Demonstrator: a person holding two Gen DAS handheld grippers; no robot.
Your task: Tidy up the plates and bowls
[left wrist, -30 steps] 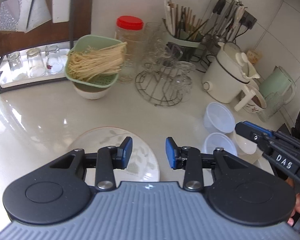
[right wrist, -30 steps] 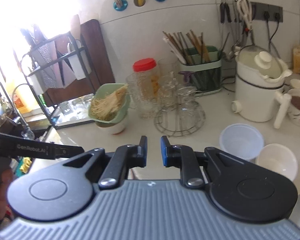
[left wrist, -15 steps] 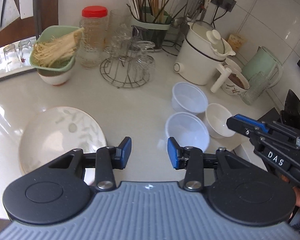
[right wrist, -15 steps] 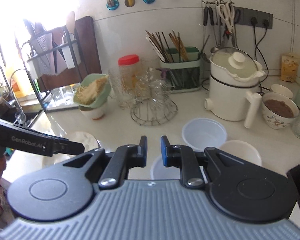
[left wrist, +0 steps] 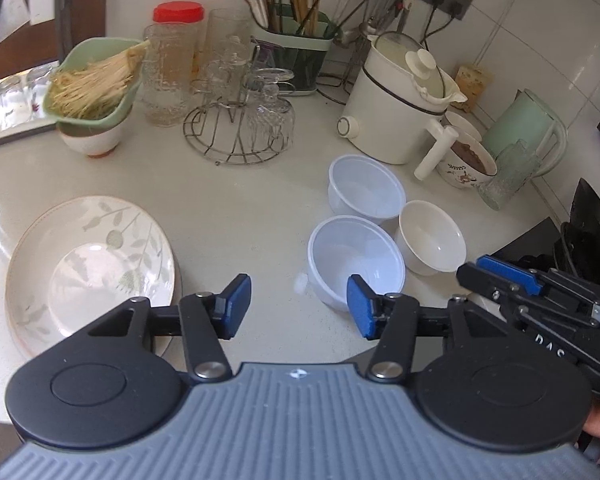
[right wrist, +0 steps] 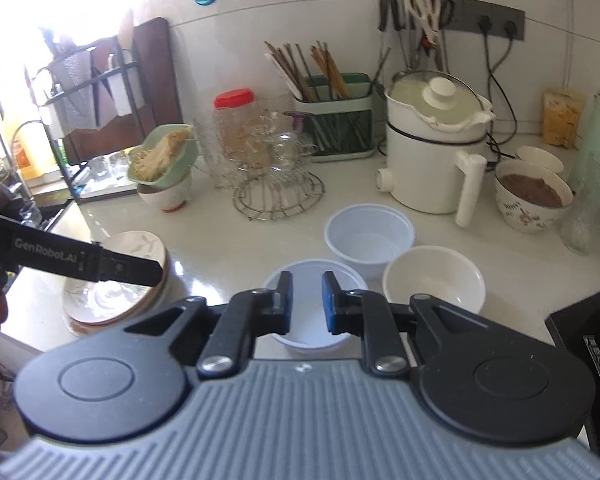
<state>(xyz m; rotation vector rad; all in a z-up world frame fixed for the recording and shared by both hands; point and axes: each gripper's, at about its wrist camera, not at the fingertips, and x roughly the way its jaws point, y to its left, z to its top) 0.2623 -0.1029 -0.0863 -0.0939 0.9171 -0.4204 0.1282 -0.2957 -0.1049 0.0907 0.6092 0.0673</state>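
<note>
Since a sec ago we've swung our left gripper (left wrist: 298,306) rightward, jaws now spread wider w/ nothing between; the leaf-print plate (left wrist: 88,272) sits at left on the bench (left wrist: 240,200). Three bowls cluster touching at right: near clear plastic bowl (left wrist: 354,258), far clear plastic bowl (left wrist: 366,188), white ceramic bowl (left wrist: 432,242). Our right gripper (right wrist: 306,300) hovers above the near bowl, jaws narrowly apart, empty.

Black fingers (left wrist: 236,306) with blue pads, ribbed grey housing (left wrist: 296,420).
</note>
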